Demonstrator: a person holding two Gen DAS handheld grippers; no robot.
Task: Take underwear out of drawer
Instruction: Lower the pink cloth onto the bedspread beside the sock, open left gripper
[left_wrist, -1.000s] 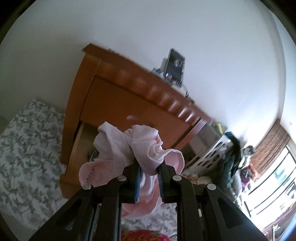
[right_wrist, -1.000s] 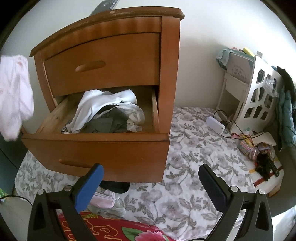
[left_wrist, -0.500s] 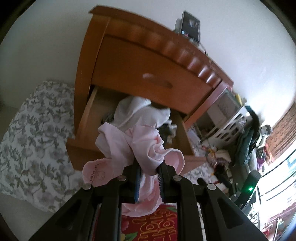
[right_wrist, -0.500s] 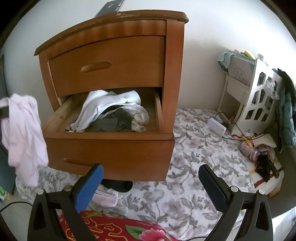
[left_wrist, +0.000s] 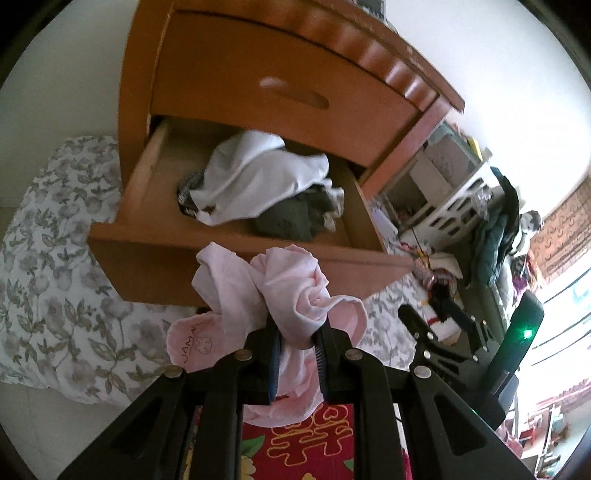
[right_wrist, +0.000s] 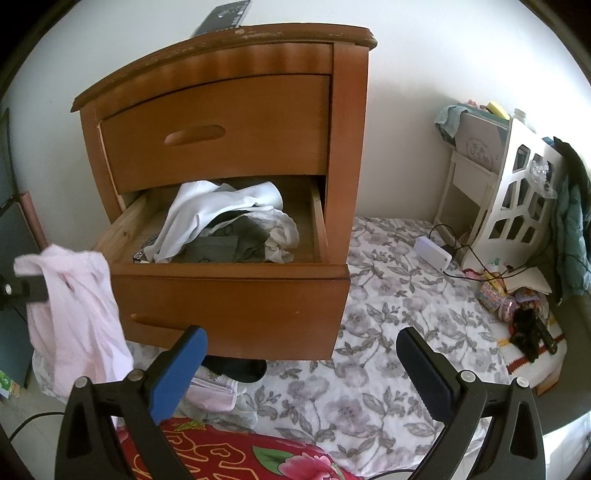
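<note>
My left gripper (left_wrist: 297, 350) is shut on pale pink underwear (left_wrist: 280, 291), which hangs bunched in the air in front of the pulled-out lower drawer (left_wrist: 229, 258). The same pink underwear (right_wrist: 77, 314) dangles at the far left of the right wrist view, left of the drawer front (right_wrist: 236, 306). White and grey-green clothes (right_wrist: 221, 225) lie heaped inside the drawer. My right gripper (right_wrist: 301, 369) stands open and empty below the drawer front, above the floral sheet (right_wrist: 388, 332).
The wooden nightstand (right_wrist: 229, 125) has its upper drawer closed. A white lattice rack (right_wrist: 517, 199), cables, a white box (right_wrist: 432, 253) and small clutter lie to the right. Folded pink cloth (right_wrist: 214, 391) and a dark item sit under the drawer; red floral fabric (right_wrist: 240, 454) lies nearest.
The left gripper has dropped lower with the pink underwear, now in front of the drawer front instead of level with the nightstand top. The right gripper stays open, shifted slightly.
</note>
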